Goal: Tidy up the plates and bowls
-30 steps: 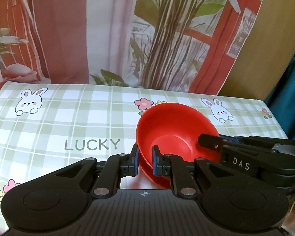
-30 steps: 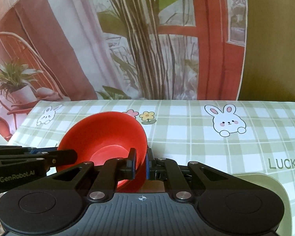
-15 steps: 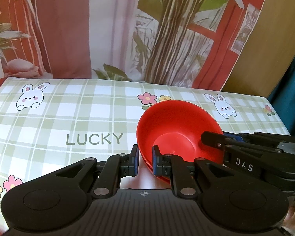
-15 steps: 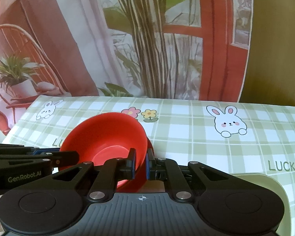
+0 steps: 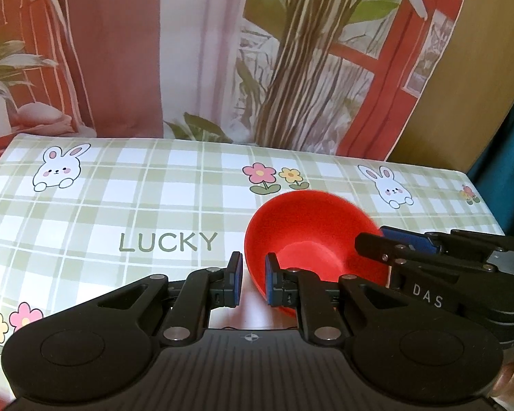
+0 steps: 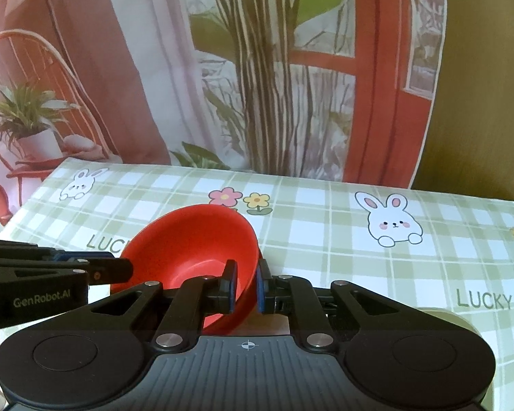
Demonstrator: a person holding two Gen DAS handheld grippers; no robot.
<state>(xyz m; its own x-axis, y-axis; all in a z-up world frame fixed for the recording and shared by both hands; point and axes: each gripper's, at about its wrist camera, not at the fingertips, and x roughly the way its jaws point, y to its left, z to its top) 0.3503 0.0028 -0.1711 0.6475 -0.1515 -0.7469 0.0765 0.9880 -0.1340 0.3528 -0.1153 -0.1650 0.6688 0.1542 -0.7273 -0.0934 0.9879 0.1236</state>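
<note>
**Red bowl being let go by the right gripper**

The red bowl (image 5: 311, 236) is sitting tilted on the checked tablecloth (image 5: 120, 205), just right of the word LUCKY and just below the printed flowers (image 5: 274, 178), with its opening leaning toward the far edge. Whether a second bowl is nested under it cannot be told.

The left gripper (image 5: 252, 282) is straddling the bowl's near-left rim, jaws narrow: one pad is lying against the inside wall, and a sliver of gap is showing on the outer side, so a firm pinch is not certain. The right gripper (image 6: 245, 286) is astride the bowl's right rim, and its jaws are opening, with the rim between them and the pads coming off it.

To do this release well, the left side should be keeping the bowl steady while the right jaws are spreading fully clear of the rim. Lifting away before then risks dragging the bowl or tipping it further. A pale dish (image 6: 462, 322) is lying just right of the bowl, at the near edge.
</note>
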